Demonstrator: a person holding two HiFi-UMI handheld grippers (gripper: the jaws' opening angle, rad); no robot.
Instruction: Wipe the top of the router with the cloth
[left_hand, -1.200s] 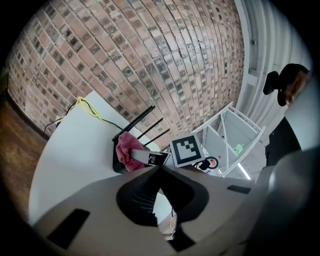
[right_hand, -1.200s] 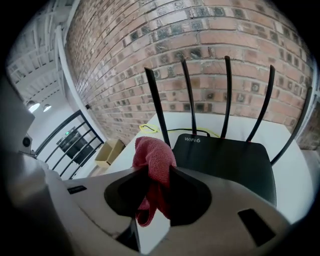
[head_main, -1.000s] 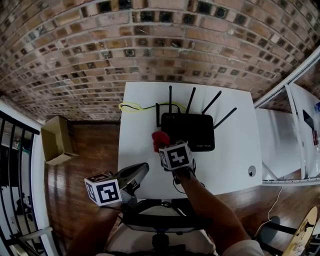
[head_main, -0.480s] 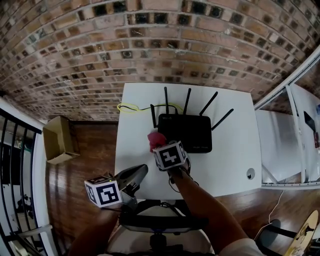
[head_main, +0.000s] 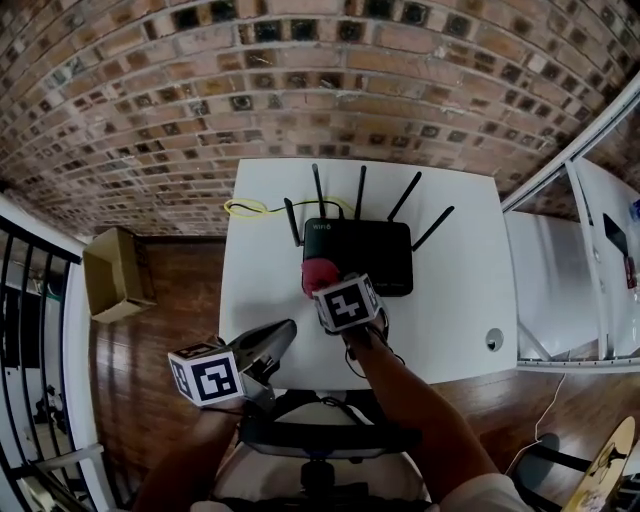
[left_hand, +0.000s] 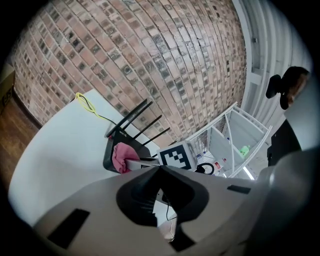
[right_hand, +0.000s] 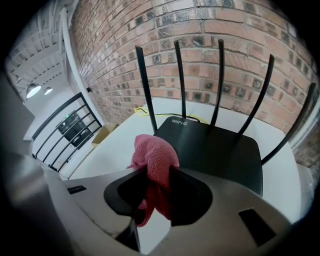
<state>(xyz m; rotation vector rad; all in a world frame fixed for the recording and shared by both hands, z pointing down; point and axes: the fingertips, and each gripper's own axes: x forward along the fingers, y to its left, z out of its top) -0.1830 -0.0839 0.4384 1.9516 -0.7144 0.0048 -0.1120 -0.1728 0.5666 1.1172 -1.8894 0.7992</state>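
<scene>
A black router (head_main: 365, 255) with several upright antennas stands on the white table (head_main: 455, 230), near the brick wall. My right gripper (head_main: 322, 281) is shut on a pink cloth (head_main: 318, 271), which sits over the router's near left corner. In the right gripper view the cloth (right_hand: 155, 157) bulges up between the jaws of that gripper (right_hand: 157, 173), just in front of the router (right_hand: 212, 148). My left gripper (head_main: 283, 333) is shut and holds nothing, hovering off the table's near left edge. The left gripper view shows the router (left_hand: 126, 143) and the cloth (left_hand: 120, 156) ahead.
A yellow cable (head_main: 250, 208) loops behind the router. A black cable (head_main: 362, 362) trails off the table's near edge, above a black chair (head_main: 320, 436). A small round disc (head_main: 489, 338) lies at the table's near right. A cardboard box (head_main: 113, 274) sits on the wooden floor to the left. White shelving (head_main: 590, 260) stands to the right.
My right gripper has carried the cloth from beside the router's left edge onto its near left corner. The left gripper has stayed where it was.
</scene>
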